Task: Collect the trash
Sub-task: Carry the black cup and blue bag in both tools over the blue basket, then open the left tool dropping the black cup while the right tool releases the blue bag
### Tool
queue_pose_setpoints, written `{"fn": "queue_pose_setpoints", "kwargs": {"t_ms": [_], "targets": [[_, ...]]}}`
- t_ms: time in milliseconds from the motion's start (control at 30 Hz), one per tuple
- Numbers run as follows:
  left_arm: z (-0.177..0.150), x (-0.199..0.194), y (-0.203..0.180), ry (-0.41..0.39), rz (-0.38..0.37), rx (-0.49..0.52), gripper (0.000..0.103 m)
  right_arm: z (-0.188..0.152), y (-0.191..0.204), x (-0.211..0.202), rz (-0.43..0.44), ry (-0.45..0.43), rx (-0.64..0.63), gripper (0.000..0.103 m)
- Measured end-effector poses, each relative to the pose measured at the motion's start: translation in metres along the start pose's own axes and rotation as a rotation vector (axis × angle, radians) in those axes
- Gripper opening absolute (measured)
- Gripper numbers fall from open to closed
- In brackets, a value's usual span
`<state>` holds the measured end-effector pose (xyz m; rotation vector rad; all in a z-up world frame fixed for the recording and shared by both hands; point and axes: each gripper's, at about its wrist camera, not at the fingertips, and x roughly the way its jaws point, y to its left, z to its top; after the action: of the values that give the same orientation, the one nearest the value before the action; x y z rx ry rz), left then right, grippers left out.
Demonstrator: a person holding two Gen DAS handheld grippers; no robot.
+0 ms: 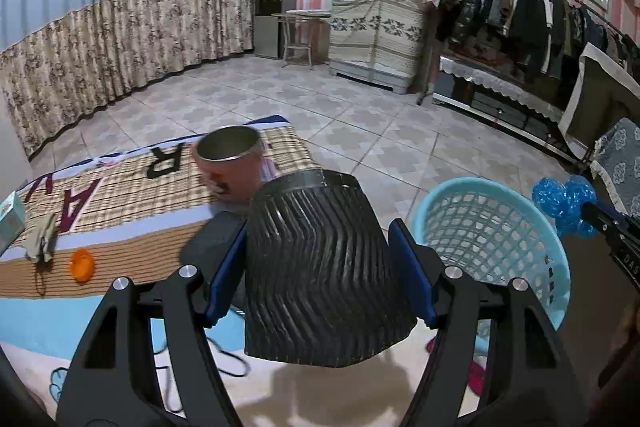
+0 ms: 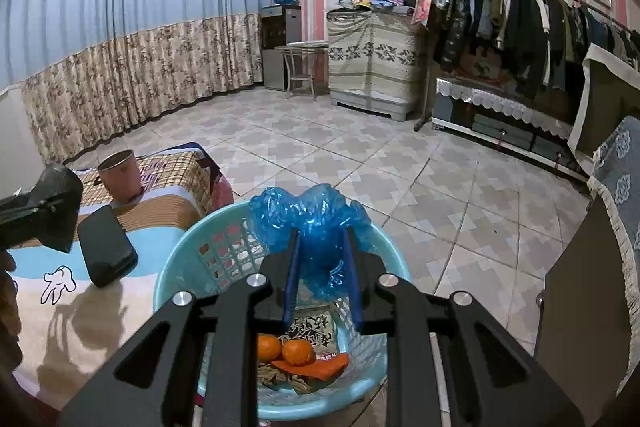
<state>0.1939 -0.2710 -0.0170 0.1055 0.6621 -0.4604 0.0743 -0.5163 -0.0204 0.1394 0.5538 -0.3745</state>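
A black ribbed paper cup point(image 1: 320, 267), turned upside down, is clamped between the blue pads of the left gripper point(image 1: 320, 275) above the bed. A crumpled blue plastic bag point(image 2: 316, 227) is pinched in the nearly closed right gripper point(image 2: 322, 267) directly over a light blue perforated plastic basket point(image 2: 208, 255), which stands just beside the bed and holds two oranges point(image 2: 284, 349) and peel. On the patterned bedspread point(image 1: 120, 227) a pink metal-rimmed can point(image 1: 232, 163), an orange cap point(image 1: 82, 264) and a black flat case point(image 2: 106, 251) are seen.
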Motion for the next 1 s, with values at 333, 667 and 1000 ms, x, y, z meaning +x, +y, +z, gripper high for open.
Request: {"fn": "queue_pose_setpoints", "kwargs": {"t_ms": [333,667,1000], "targets": [[-0.012,0.014,-0.048,0.015,-0.064,0.080,0.068,-0.013,-0.007,0.004,0.000,0.019,0.020,0.021],[-0.026,0.028,-0.098,-0.009,-0.163,0.153,0.068,-0.018,-0.015,0.005,-0.002,0.043,0.039,0.021],[-0.028,0.033,-0.115,-0.019,-0.184,0.184,0.076,-0.019,-0.027,0.011,-0.017,0.069,0.052,0.021]]}}
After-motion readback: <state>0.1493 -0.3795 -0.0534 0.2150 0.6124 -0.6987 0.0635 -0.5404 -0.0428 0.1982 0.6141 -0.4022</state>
